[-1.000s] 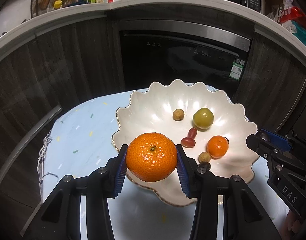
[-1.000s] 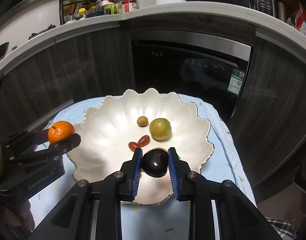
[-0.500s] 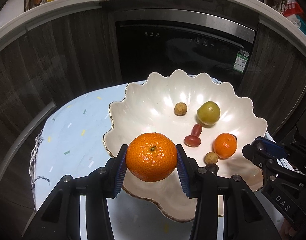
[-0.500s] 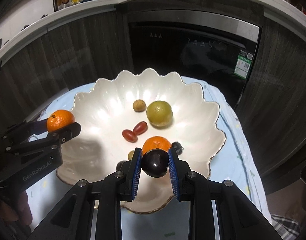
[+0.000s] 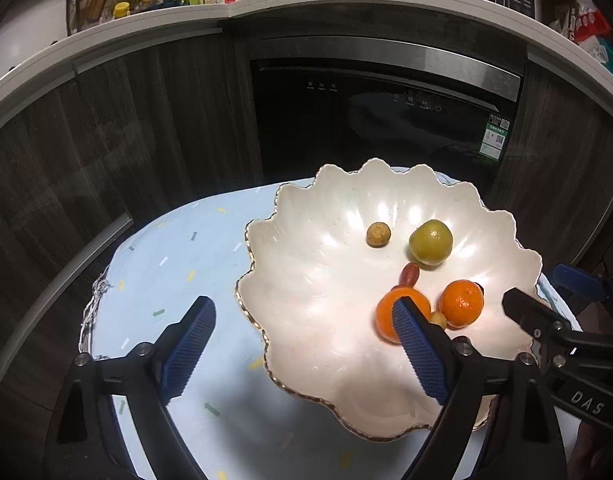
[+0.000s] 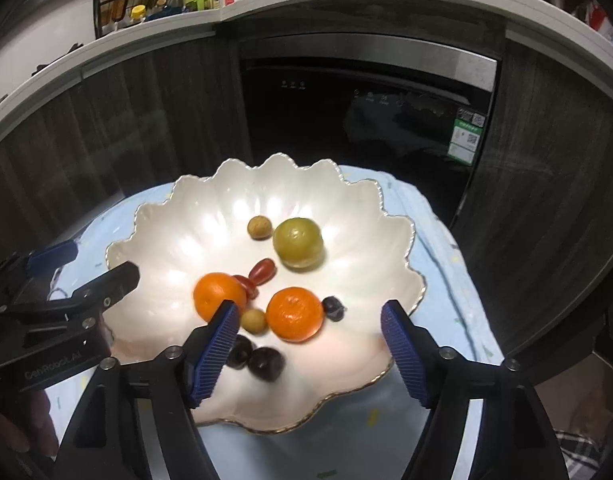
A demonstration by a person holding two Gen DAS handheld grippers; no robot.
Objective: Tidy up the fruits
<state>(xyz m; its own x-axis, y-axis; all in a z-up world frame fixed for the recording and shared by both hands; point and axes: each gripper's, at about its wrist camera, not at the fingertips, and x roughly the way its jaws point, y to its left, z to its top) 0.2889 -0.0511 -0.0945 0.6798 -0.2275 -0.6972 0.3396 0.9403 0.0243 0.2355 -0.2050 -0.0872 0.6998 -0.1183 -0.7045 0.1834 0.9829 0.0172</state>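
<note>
Glossy scalloped bowl (image 5: 306, 248), left view: left tongs (image 5: 302, 344) have just been opening, now spread and empty, the dropped mandarin (image 5: 386, 316) loose beside the right pad and apt to roll into the grape tomatoes (image 5: 410, 274). Right view: right tongs (image 6: 310, 344), also just opening, stand spread and empty over the dark plum (image 6: 266, 363), which looks blurred; unsettled, it may roll toward the near rim, where a careless withdrawal could nudge it out onto the surface (image 6: 446, 264).

A small table covered by a pale blue cloth (image 5: 178, 264) scattered with little coloured dashes carries everything here; the cloth's frayed edge hangs at the left side. Directly on the cloth rests one thing, a pearly white scalloped bowl with a thin gold rim (image 6: 154, 216), set toward the table's right half.
</note>
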